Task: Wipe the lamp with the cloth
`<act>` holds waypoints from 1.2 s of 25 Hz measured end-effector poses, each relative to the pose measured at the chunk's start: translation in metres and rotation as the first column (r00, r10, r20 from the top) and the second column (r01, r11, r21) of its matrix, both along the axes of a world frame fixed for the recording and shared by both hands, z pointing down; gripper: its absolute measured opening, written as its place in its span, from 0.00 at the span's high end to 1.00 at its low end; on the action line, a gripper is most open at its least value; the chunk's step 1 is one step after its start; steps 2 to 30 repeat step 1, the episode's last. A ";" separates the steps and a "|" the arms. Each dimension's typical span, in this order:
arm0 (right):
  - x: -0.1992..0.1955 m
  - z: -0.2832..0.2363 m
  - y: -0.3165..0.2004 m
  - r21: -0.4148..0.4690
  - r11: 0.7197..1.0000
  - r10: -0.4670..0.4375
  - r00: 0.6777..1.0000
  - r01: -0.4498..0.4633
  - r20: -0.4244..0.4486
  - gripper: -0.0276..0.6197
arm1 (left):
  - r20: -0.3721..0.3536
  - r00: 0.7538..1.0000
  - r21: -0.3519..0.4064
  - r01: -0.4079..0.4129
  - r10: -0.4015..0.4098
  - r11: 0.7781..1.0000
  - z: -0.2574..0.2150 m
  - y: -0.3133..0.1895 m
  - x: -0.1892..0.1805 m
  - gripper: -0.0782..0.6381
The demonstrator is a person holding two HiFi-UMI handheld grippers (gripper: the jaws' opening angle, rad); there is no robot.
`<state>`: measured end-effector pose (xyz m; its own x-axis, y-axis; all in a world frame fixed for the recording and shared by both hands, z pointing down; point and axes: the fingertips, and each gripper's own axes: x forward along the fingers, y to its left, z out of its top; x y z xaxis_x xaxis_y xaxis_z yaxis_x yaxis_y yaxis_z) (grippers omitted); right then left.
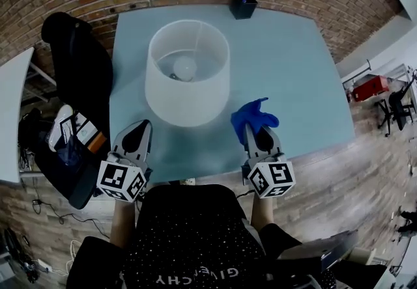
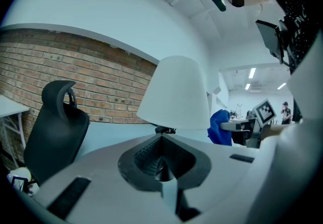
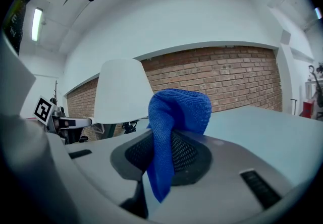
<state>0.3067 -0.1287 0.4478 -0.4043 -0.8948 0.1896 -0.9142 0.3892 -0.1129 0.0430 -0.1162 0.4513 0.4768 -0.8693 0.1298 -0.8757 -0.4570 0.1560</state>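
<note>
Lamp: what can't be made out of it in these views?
Lamp base, head view: hidden under the shade.
Base, left gripper view: cut off by the left gripper's own body; only a dark fitting shows under the shade.
Base, right gripper view: behind the right gripper and the cloth it holds.
Dust or marks on the shade: too fine to tell.

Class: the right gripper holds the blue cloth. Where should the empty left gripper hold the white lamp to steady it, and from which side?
Probably the shade's top rim, left side, from above, one of the fingers inside, one outside. The lamp stands upright; its open-topped shade is thin-walled but too wide to span. The left gripper, now shut, must open first.
</note>
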 end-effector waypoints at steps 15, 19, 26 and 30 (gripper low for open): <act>0.000 0.000 0.000 -0.001 1.000 0.000 1.000 0.000 -0.001 0.84 | 0.000 1.000 -0.002 0.000 0.000 1.000 0.001 -0.001 0.000 0.88; 0.000 0.000 0.000 -0.001 1.000 0.000 1.000 0.000 -0.001 0.84 | 0.000 1.000 -0.002 0.000 0.000 1.000 0.001 -0.001 0.000 0.88; 0.000 0.000 0.000 -0.001 1.000 0.000 1.000 0.000 -0.001 0.84 | 0.000 1.000 -0.002 0.000 0.000 1.000 0.001 -0.001 0.000 0.88; 0.000 0.000 0.000 -0.001 1.000 0.000 1.000 0.000 -0.001 0.84 | 0.000 1.000 -0.002 0.000 0.000 1.000 0.001 -0.001 0.000 0.88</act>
